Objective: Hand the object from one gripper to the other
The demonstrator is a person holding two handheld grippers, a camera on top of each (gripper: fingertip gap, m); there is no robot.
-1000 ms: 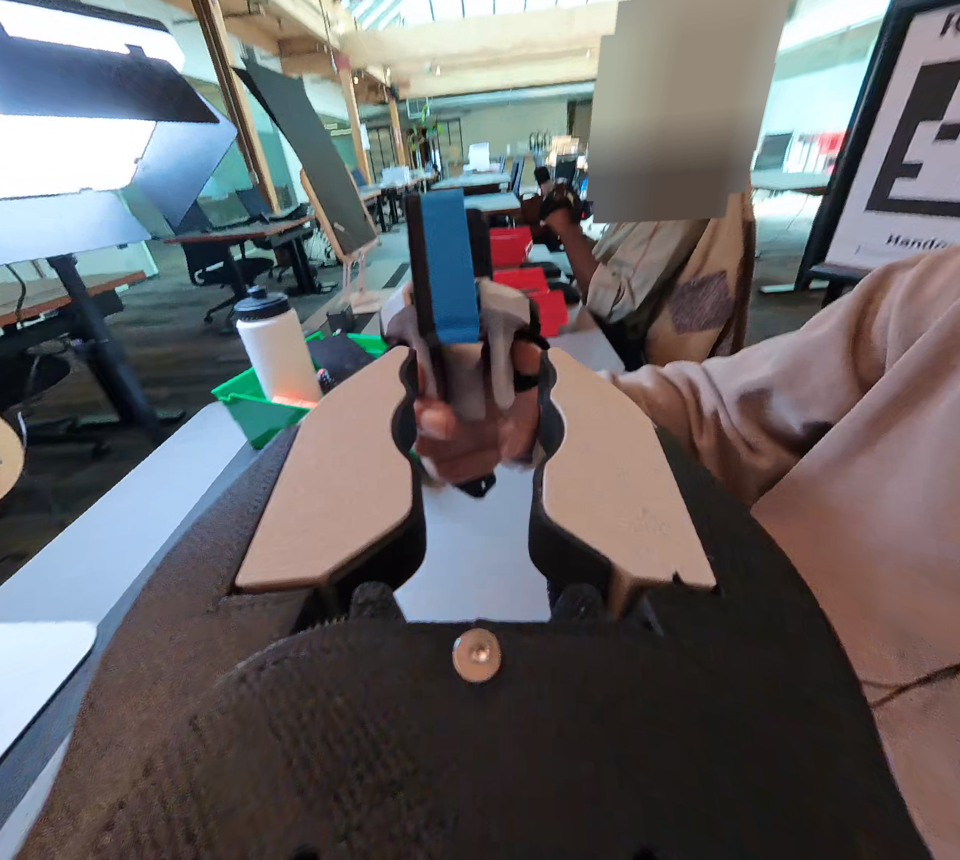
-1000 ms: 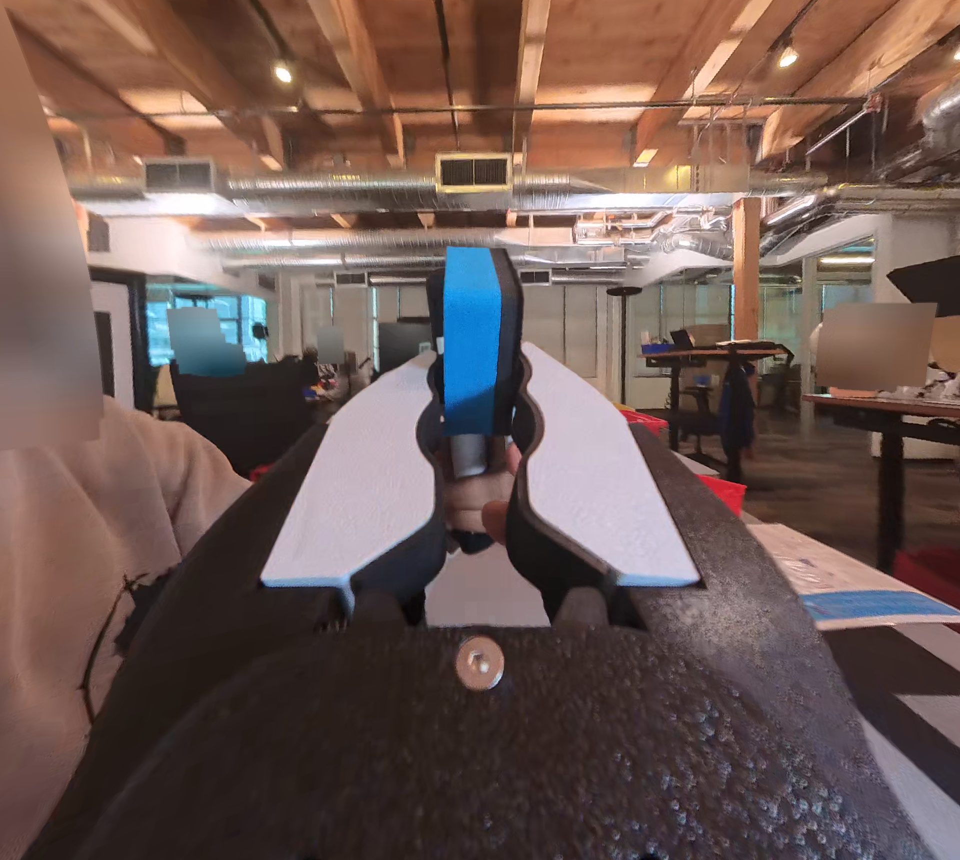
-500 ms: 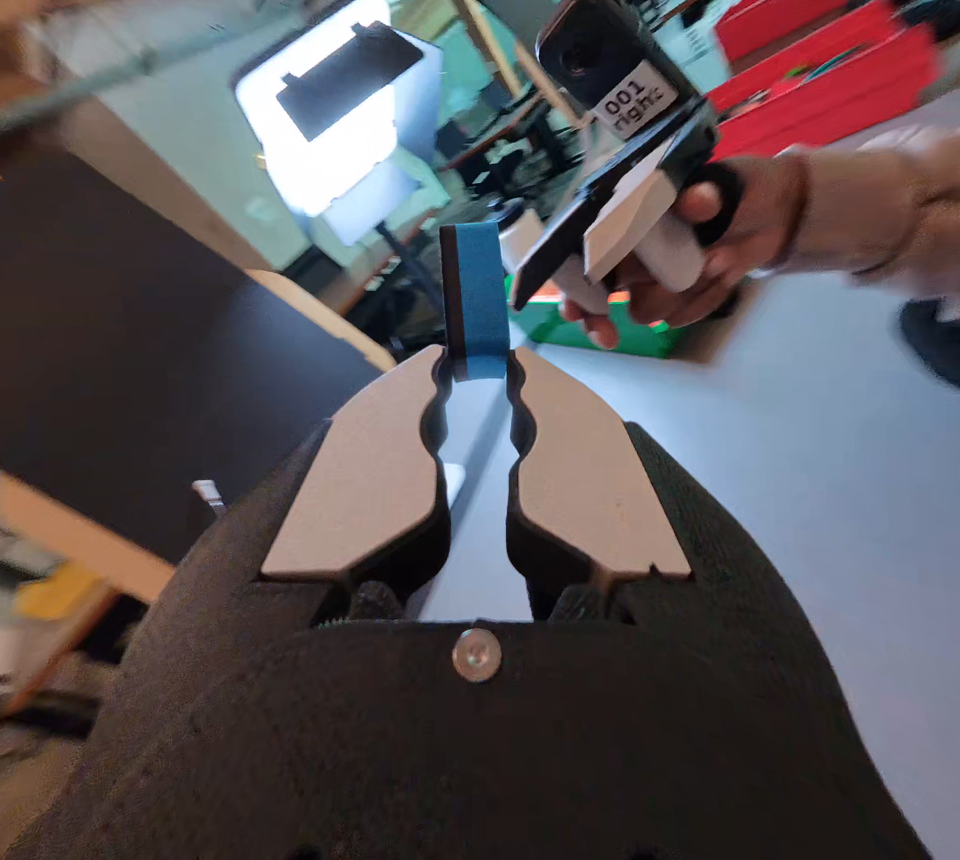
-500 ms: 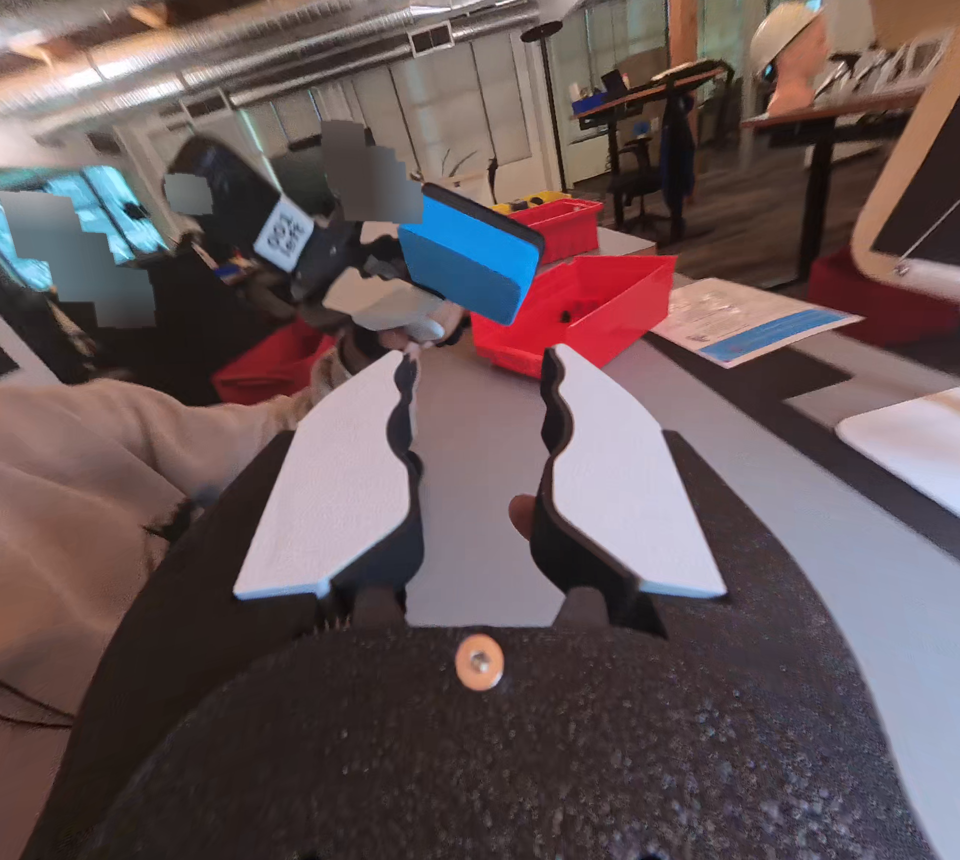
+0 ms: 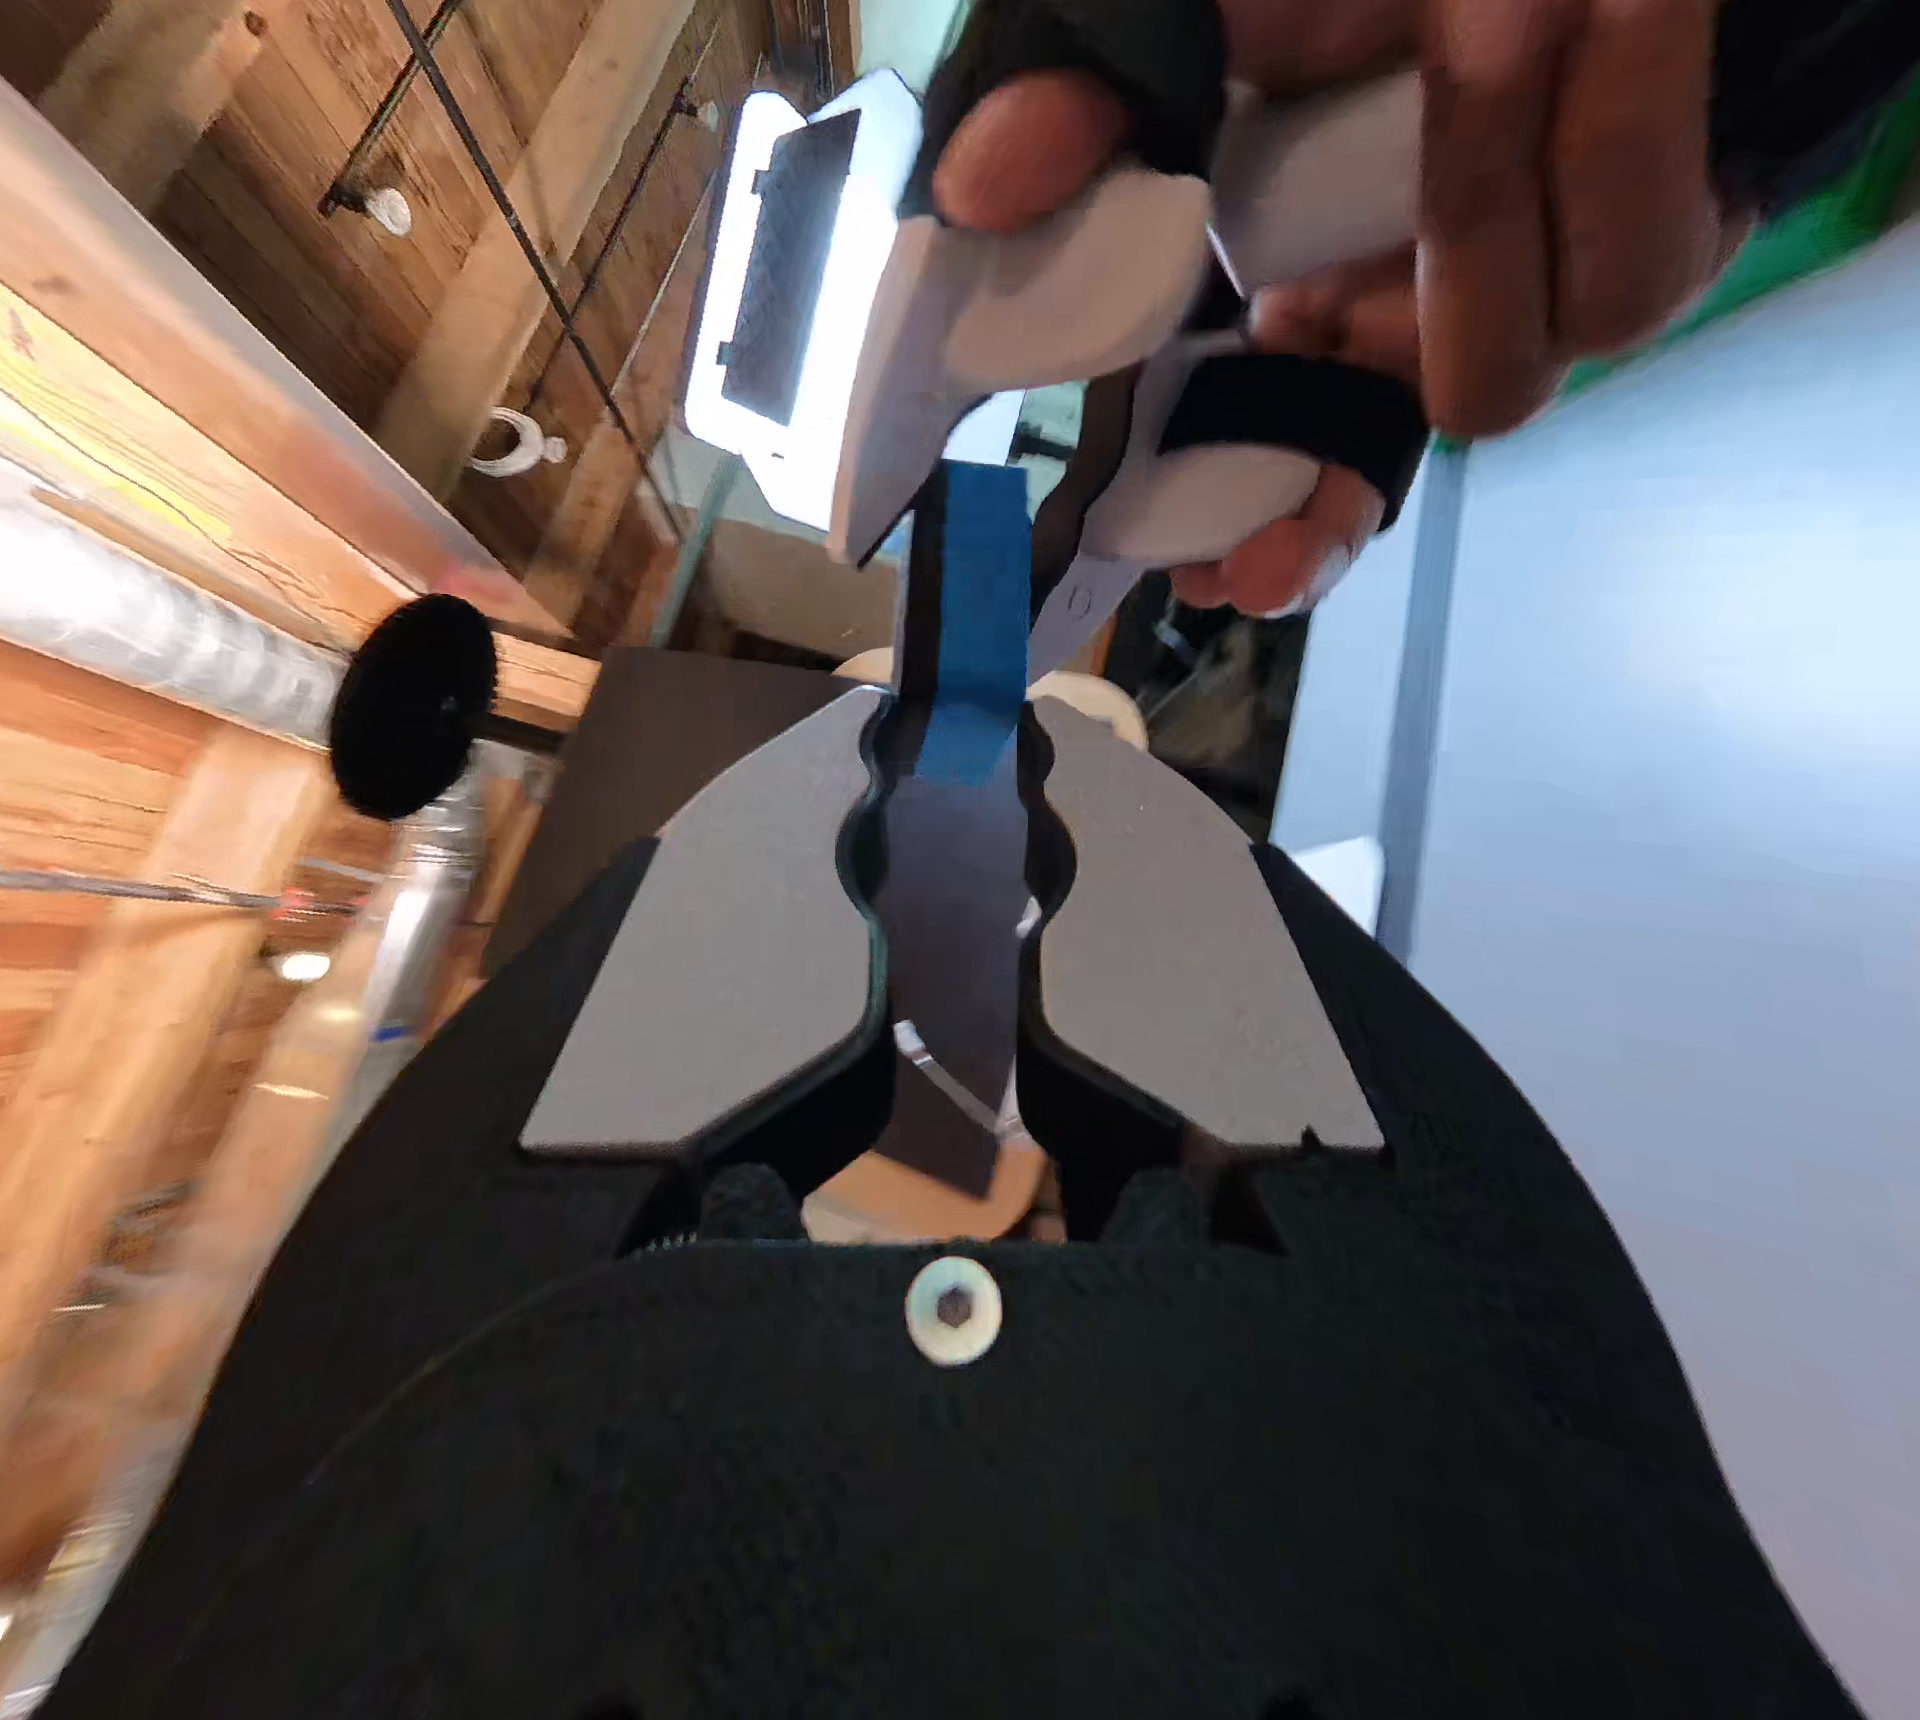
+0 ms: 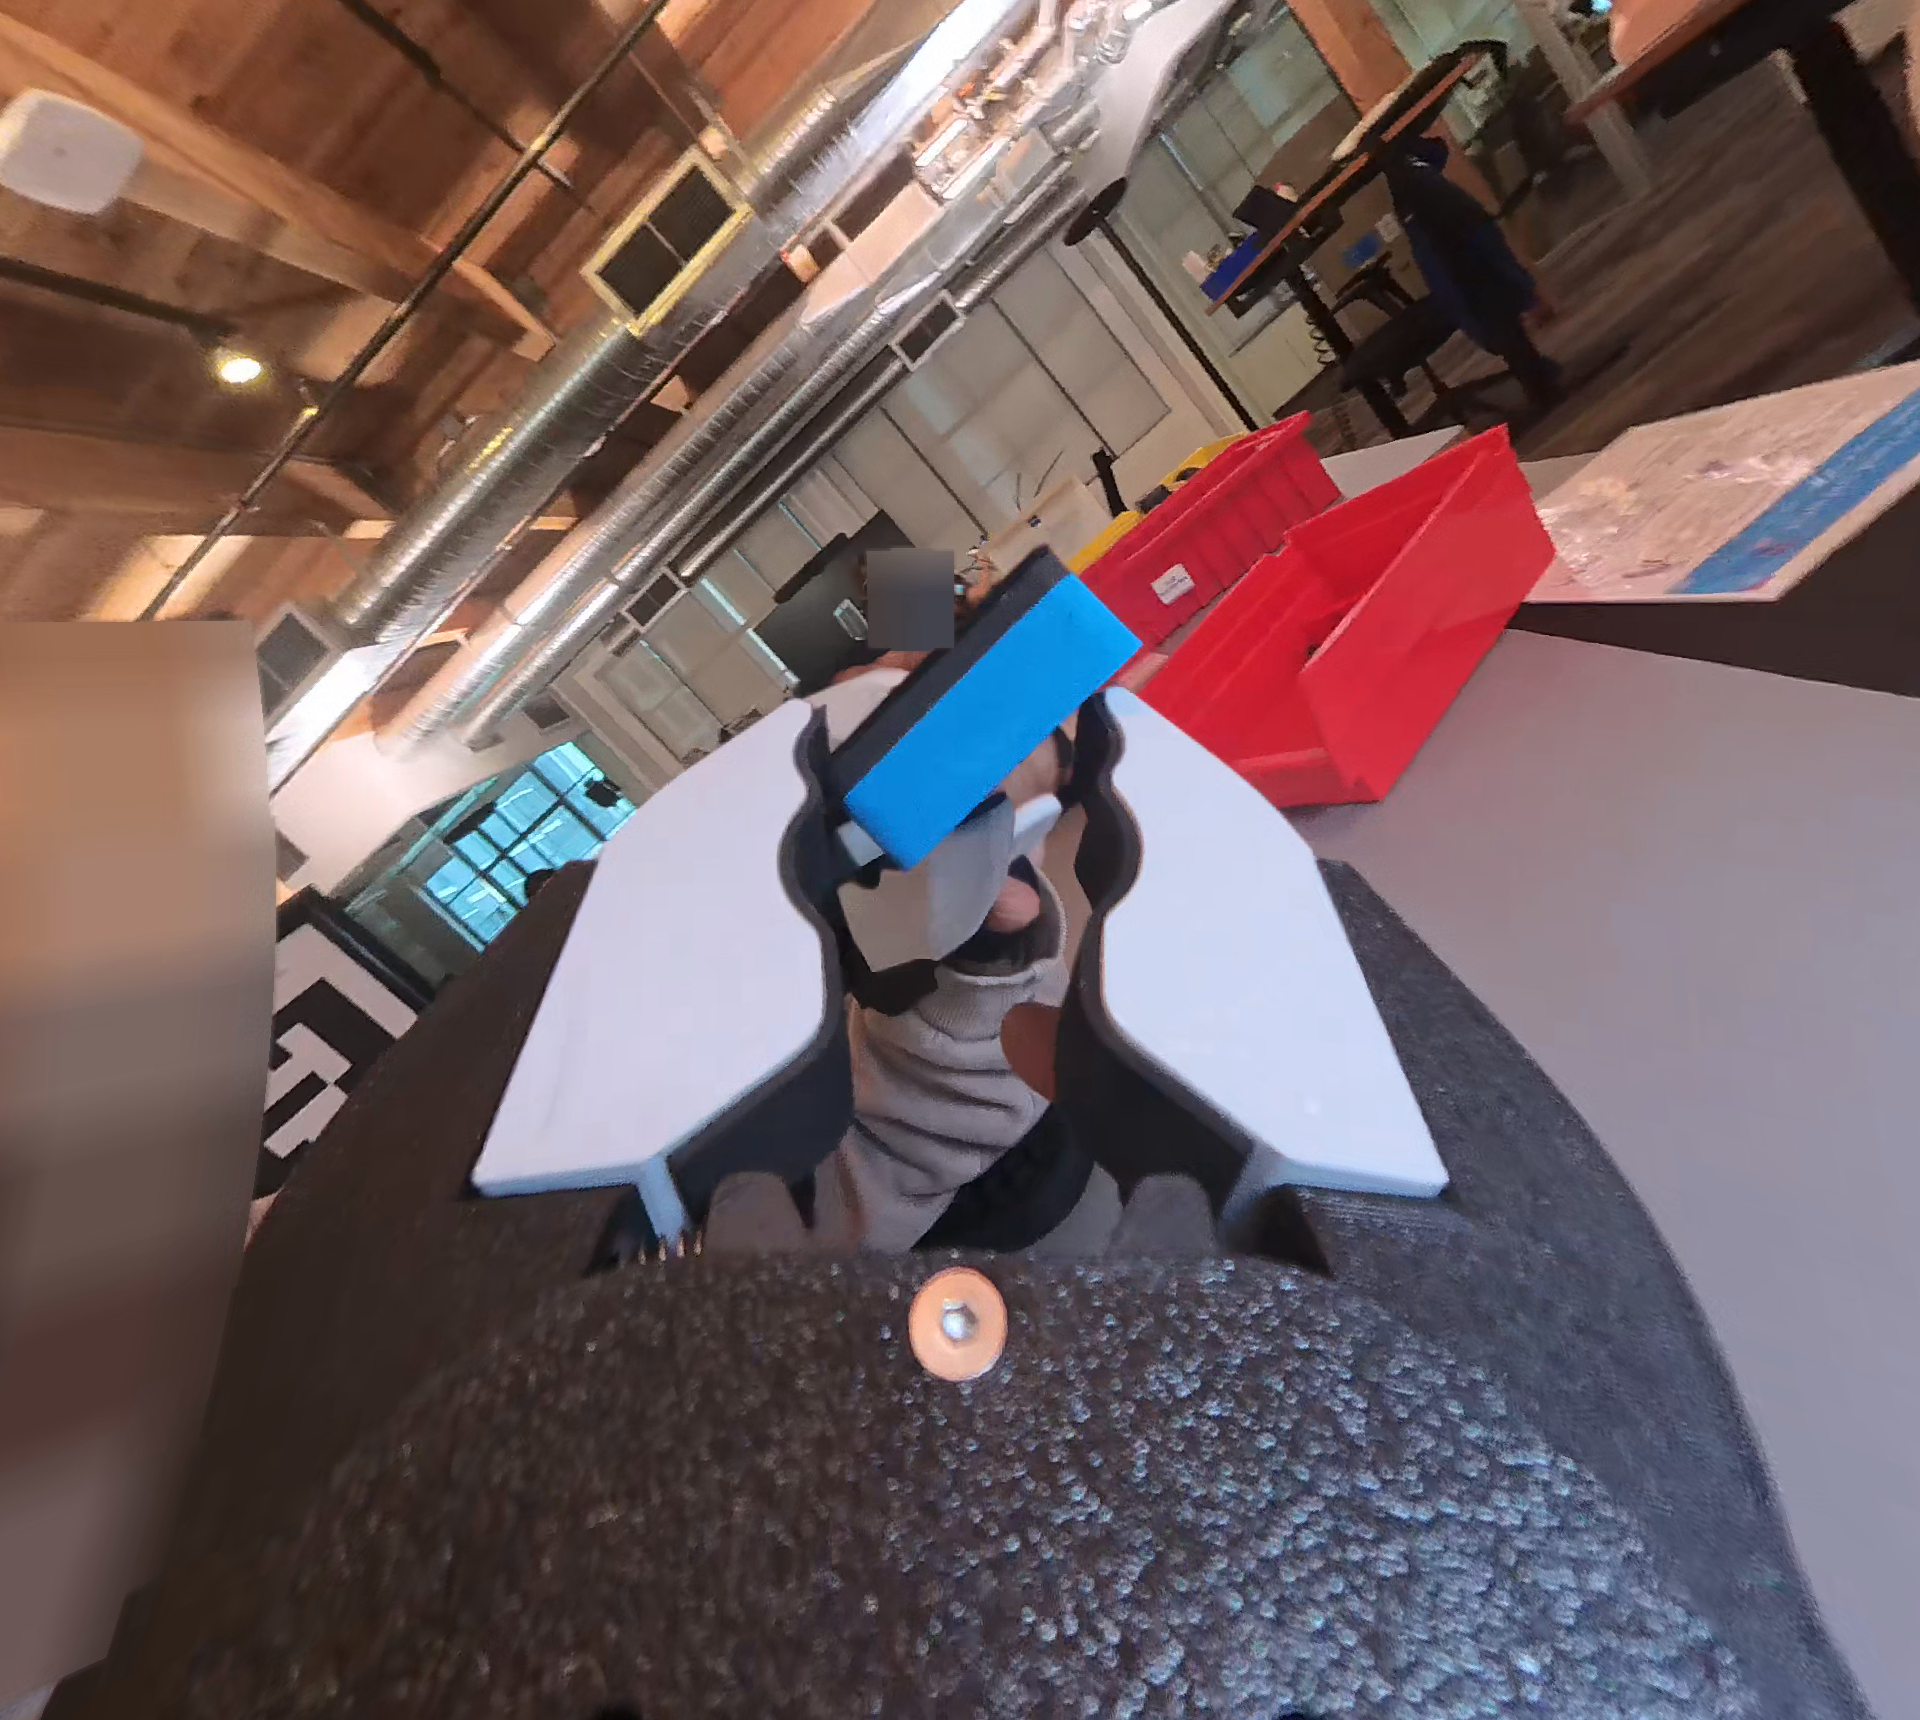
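Note:
The object is a flat block with one blue face and one black face. My left gripper [image 5: 951, 725] is shut on its near end, and the block [image 5: 977, 621] sticks out forward from the tips. A hand holds my right gripper close in front, with its white fingers [image 5: 904, 340] on either side of the block's far end. In the right wrist view the block [image 6: 987, 714] lies tilted between the tips of my right gripper [image 6: 956, 714], whose jaws stand wide apart. The left gripper's grey fingers [image 6: 966, 891] show behind and below the block.
Two red bins [image 6: 1382, 631] stand on the grey table [image 6: 1662, 943], with a printed sheet [image 6: 1745, 507] beyond them. A green bin [image 5: 1818, 247] sits at the table's edge behind the hand. A bright light panel [image 5: 790, 268] stands farther off. The grippers are tip to tip, or close to it.
One second ago the right gripper held the block. Half a second ago the left held it and the open right gripper was well away. Now the right has closed in around the block's far end.

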